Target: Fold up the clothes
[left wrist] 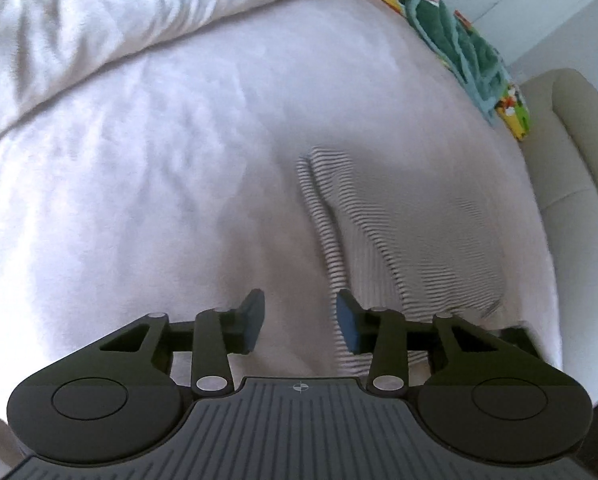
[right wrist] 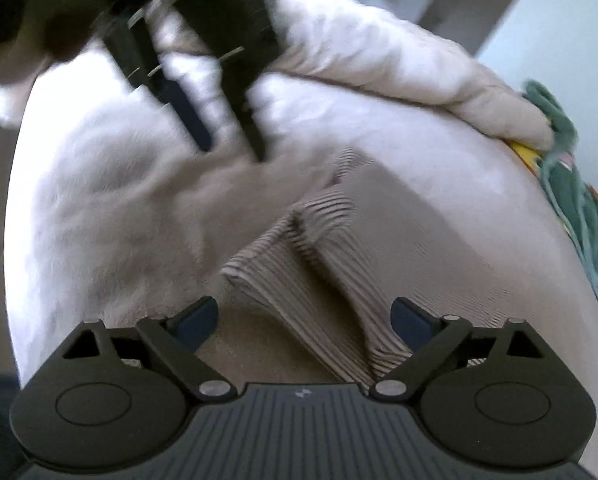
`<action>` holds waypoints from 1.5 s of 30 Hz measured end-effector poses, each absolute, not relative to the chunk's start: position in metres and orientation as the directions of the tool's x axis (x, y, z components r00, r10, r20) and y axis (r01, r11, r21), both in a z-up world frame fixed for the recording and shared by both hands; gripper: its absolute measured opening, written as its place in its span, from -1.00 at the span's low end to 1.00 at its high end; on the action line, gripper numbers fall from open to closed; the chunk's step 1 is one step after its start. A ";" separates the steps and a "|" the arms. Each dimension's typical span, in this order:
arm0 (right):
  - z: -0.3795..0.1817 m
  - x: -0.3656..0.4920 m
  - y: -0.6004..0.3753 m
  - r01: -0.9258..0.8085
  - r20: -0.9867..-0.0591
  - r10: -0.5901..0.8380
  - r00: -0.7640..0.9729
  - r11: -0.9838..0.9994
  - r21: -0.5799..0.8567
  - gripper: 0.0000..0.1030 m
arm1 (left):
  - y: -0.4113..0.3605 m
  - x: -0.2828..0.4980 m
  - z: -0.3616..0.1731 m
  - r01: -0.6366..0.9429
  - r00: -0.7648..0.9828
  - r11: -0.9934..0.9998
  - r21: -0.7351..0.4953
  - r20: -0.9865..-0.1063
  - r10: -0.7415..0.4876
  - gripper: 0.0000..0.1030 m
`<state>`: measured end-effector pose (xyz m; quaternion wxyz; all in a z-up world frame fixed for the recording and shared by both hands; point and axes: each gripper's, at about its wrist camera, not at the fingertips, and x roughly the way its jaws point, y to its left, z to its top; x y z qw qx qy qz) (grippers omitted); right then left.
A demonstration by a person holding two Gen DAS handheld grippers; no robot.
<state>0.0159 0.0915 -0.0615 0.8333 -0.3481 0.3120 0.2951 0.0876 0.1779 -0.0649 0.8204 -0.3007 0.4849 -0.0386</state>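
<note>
A grey-and-white striped garment (left wrist: 399,240) lies flat on the white bed sheet (left wrist: 159,200), with a raised crease running along it. My left gripper (left wrist: 301,322) hovers over its left edge. Its blue pads stand apart with nothing between them, and the right finger is above the cloth. In the right wrist view the same garment (right wrist: 319,264) shows a folded, layered edge. My right gripper (right wrist: 305,320) is open wide just above its near end, and the pads do not press on it. The left gripper (right wrist: 233,150) shows blurred at the upper left of that view, above the sheet.
A bunched white duvet (left wrist: 119,12) lies along the far side of the bed. A green towel (left wrist: 451,36) on colourful printed cloth (left wrist: 515,112) sits at the bed's far right edge. A beige upholstered seat (left wrist: 579,152) stands beside the bed on the right.
</note>
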 end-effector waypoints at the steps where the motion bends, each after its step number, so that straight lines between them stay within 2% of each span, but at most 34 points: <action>1: -0.061 0.020 0.091 -0.703 -0.723 0.275 0.634 0.596 -0.389 0.80 | 0.175 0.093 -0.066 -0.232 0.525 0.801 -0.552 -0.764 -0.375 0.23; 2: -0.060 0.024 0.089 -0.694 -0.719 0.276 0.638 0.611 -0.381 0.63 | 0.172 0.099 -0.068 -0.235 0.522 0.786 -0.572 -0.756 -0.395 0.34; 3: -0.054 0.034 0.083 -0.677 -0.735 0.281 0.618 0.665 -0.315 0.54 | 0.169 0.105 -0.070 -0.239 0.519 0.770 -0.592 -0.748 -0.414 0.58; 4: -0.049 0.047 0.073 -0.649 -0.755 0.294 0.586 0.729 -0.220 0.41 | 0.167 0.112 -0.072 -0.243 0.512 0.749 -0.617 -0.737 -0.442 0.69; 5: -0.046 0.055 0.064 -0.621 -0.762 0.304 0.572 0.767 -0.160 0.30 | 0.165 0.118 -0.075 -0.246 0.505 0.726 -0.643 -0.724 -0.470 0.71; 9: -0.035 0.085 0.028 -0.481 -0.776 0.349 0.525 0.874 0.068 0.28 | 0.155 0.146 -0.091 -0.250 0.489 0.673 -0.696 -0.691 -0.533 0.82; 13: -0.036 0.072 0.033 -0.528 -0.769 0.325 0.550 0.849 -0.019 0.33 | 0.132 0.176 -0.108 -0.257 0.436 0.712 -0.653 -0.736 -0.518 0.79; 14: -0.036 0.066 0.035 -0.536 -0.759 0.317 0.569 0.843 -0.050 0.47 | 0.127 0.182 -0.111 -0.262 0.430 0.712 -0.651 -0.740 -0.517 0.74; 16: -0.034 0.054 0.037 -0.544 -0.728 0.305 0.614 0.832 -0.111 0.68 | 0.121 0.184 -0.109 -0.252 0.431 0.729 -0.636 -0.748 -0.504 0.35; 19: -0.035 0.042 0.043 -0.571 -0.699 0.298 0.650 0.799 -0.190 0.72 | 0.119 0.185 -0.102 -0.237 0.425 0.742 -0.627 -0.754 -0.501 0.20; 22: -0.046 0.040 0.060 -0.609 -0.688 0.286 0.667 0.741 -0.282 0.73 | 0.122 0.186 -0.093 -0.212 0.416 0.728 -0.652 -0.734 -0.537 0.19; 25: -0.064 0.050 0.085 -0.612 -0.673 0.252 0.696 0.699 -0.371 0.73 | 0.124 0.190 -0.082 -0.167 0.409 0.716 -0.678 -0.708 -0.575 0.26; 26: -0.065 0.056 0.087 -0.602 -0.677 0.246 0.693 0.715 -0.357 0.58 | 0.125 0.190 -0.081 -0.159 0.408 0.717 -0.679 -0.706 -0.579 0.29; 28: -0.055 0.075 0.079 -0.562 -0.704 0.251 0.664 0.789 -0.249 0.31 | 0.131 0.190 -0.080 -0.169 0.413 0.719 -0.674 -0.711 -0.569 0.50; 29: -0.050 0.083 0.071 -0.534 -0.713 0.252 0.654 0.822 -0.199 0.24 | 0.137 0.191 -0.082 -0.186 0.421 0.723 -0.666 -0.719 -0.554 0.58; 30: -0.045 0.091 0.063 -0.503 -0.721 0.254 0.644 0.851 -0.149 0.19 | 0.142 0.191 -0.084 -0.205 0.429 0.726 -0.657 -0.727 -0.536 0.76; 31: -0.043 0.095 0.058 -0.492 -0.728 0.258 0.635 0.862 -0.124 0.08 | 0.147 0.192 -0.088 -0.222 0.430 0.725 -0.652 -0.733 -0.528 0.81; 34: -0.039 0.105 0.044 -0.472 -0.740 0.269 0.616 0.879 -0.073 0.02 | 0.156 0.198 -0.100 -0.257 0.418 0.717 -0.648 -0.743 -0.522 0.81; 37: -0.041 0.097 0.046 -0.485 -0.731 0.251 0.634 0.866 -0.123 0.03 | 0.149 0.209 -0.112 -0.256 0.392 0.718 -0.647 -0.748 -0.535 0.80; 39: -0.046 0.092 0.054 -0.472 -0.713 0.213 0.668 0.862 -0.185 0.23 | 0.139 0.219 -0.111 -0.250 0.401 0.715 -0.653 -0.742 -0.538 0.73; 41: -0.051 0.093 0.068 -0.458 -0.704 0.180 0.687 0.859 -0.228 0.62 | 0.131 0.227 -0.105 -0.223 0.399 0.724 -0.653 -0.739 -0.544 0.70; 45: -0.064 0.104 0.093 -0.465 -0.701 0.161 0.695 0.844 -0.267 0.67 | 0.127 0.236 -0.095 -0.141 0.353 0.742 -0.655 -0.734 -0.581 0.70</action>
